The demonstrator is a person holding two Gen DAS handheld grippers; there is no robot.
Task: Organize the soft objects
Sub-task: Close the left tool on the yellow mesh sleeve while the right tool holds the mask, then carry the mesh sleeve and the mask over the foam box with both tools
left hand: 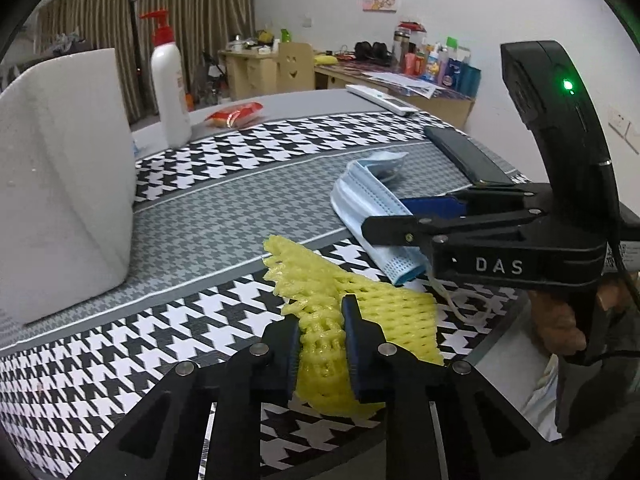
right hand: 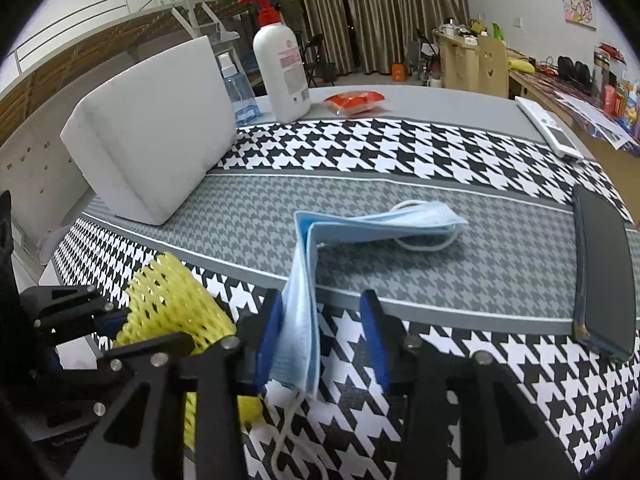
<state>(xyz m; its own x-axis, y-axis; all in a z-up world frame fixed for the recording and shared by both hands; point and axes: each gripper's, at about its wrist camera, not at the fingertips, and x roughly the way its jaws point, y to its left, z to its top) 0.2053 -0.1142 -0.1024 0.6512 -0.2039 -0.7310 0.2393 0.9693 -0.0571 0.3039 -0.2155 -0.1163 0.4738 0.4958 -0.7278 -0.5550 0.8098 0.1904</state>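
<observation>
A yellow foam net sleeve lies on the houndstooth cloth; my left gripper is shut on its near end. It also shows in the right wrist view. A blue face mask lies folded on the cloth, its near end between the fingers of my right gripper, which is open around it. In the left wrist view the mask lies under the right gripper. A white foam block stands at the left.
A white pump bottle, a small blue spray bottle and a red packet stand at the back. A remote and a dark phone lie at the right. Desks stand beyond.
</observation>
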